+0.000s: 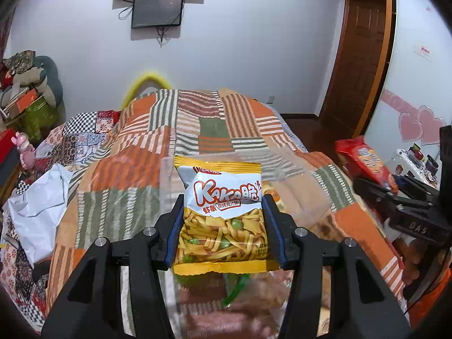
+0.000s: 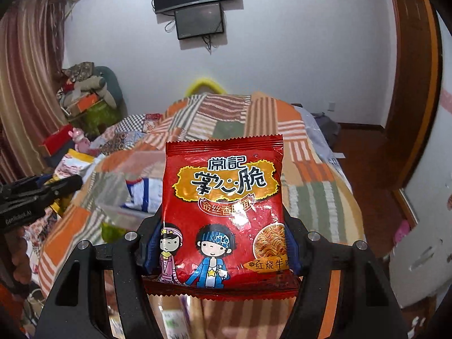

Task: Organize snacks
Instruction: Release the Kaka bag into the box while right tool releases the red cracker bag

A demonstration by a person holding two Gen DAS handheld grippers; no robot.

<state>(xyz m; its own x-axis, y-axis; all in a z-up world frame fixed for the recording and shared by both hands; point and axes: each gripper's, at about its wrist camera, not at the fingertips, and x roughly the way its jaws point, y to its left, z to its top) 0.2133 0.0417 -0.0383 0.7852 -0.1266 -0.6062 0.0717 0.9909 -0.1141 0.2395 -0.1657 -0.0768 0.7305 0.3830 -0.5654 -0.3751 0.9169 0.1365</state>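
My left gripper [image 1: 223,212] is shut on a yellow-and-white shrimp-strip snack bag [image 1: 221,206], held upright above the patchwork bedspread [image 1: 135,169]; its blue pads [image 1: 271,220] press both side edges. My right gripper [image 2: 223,226] is shut on a red crispy-noodle snack bag [image 2: 226,206] with cartoon figures, also lifted over the bed. The right gripper [image 1: 395,206] with its red bag [image 1: 364,161] shows at the right of the left wrist view; the left gripper [image 2: 42,192] shows at the left of the right wrist view. Blurred snack packs [image 1: 240,291] lie below.
A clear plastic container wall [image 1: 282,169] stands behind the yellow bag. A white plastic bag [image 1: 39,212] lies at the bed's left. Boxes and clutter [image 2: 90,104] pile in the left corner. A wooden door [image 1: 358,65] and floor are on the right; screens [image 2: 197,0] hang on the wall.
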